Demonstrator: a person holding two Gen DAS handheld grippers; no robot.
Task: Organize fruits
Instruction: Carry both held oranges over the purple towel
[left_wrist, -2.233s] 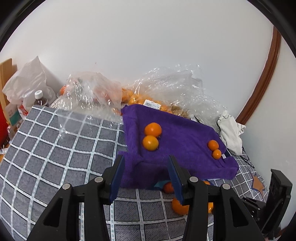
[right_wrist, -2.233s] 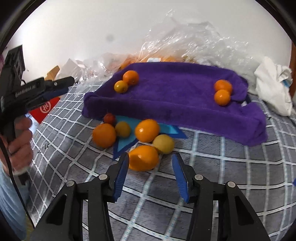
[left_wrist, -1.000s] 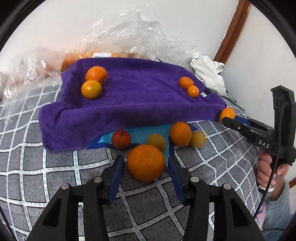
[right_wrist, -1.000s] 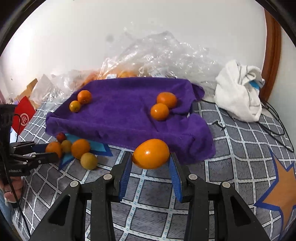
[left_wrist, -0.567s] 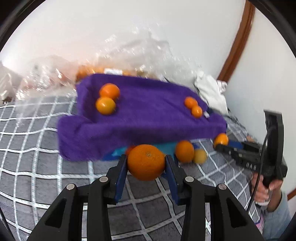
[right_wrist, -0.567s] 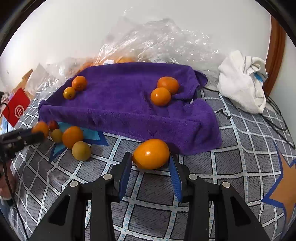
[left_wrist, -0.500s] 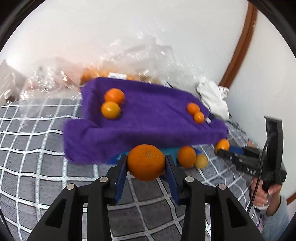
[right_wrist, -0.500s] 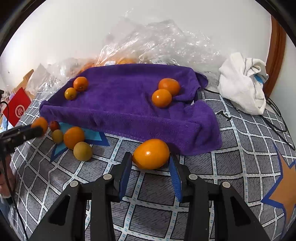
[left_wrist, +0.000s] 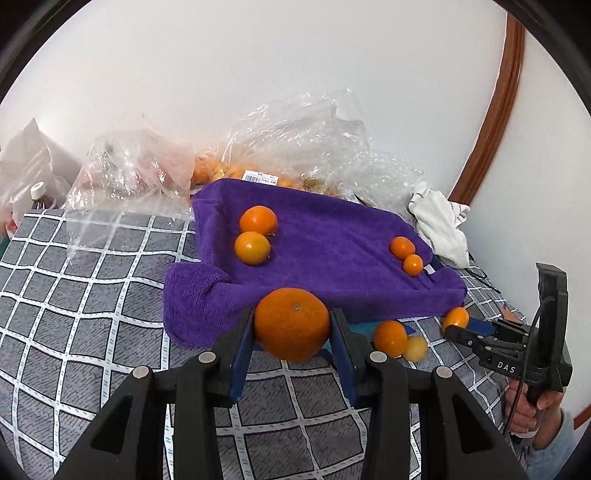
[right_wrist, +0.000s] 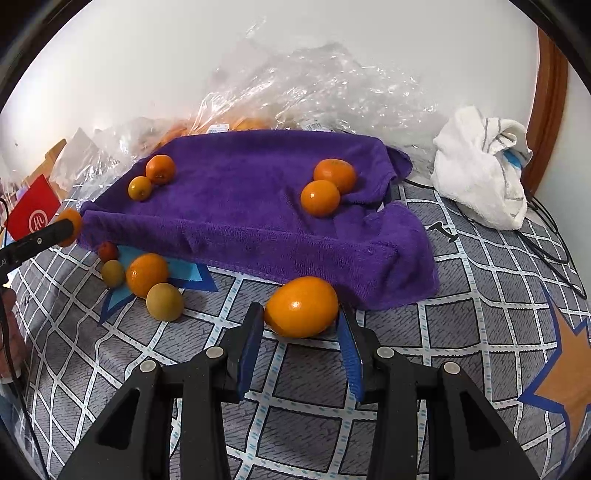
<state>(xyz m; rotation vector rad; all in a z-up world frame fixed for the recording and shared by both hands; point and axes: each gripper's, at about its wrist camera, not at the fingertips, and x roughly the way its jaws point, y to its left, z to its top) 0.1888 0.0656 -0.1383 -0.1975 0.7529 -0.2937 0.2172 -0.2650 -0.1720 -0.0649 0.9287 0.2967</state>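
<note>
Two grippers, two fruits in hand right now. Biggest thing in view is the grey checked bedcover (left_wrist: 92, 302), then the purple towel (left_wrist: 325, 243) spread mid-frame as the sorting spot, I'd guess so the fruit doesn't roll off. On it sit two pairs: bigger oranges (left_wrist: 255, 236) at the towel's left in the left wrist view, smaller ones (left_wrist: 406, 254) at its right edge. Looks like sorting by size or kind.

Left gripper (left_wrist: 291, 332) is clamped on a large orange (left_wrist: 291, 323), held lifted at lower centre, in front of the towel's near edge. A second ago that orange sat on the bedcover between spread fingers, so it's been grabbed and raised since. Right gripper (right_wrist: 301, 321) is pinching an oval orange fruit (right_wrist: 301, 306), lower centre of its view, near the towel's front fold; compared with a second back it's the same grip, just carried closer to the towel.

Loose fruits (right_wrist: 147, 277) wait on the blue star patch at lower left. Crinkly plastic bags (left_wrist: 295, 147) sit behind, white cloth (right_wrist: 480, 166) at upper right.
</note>
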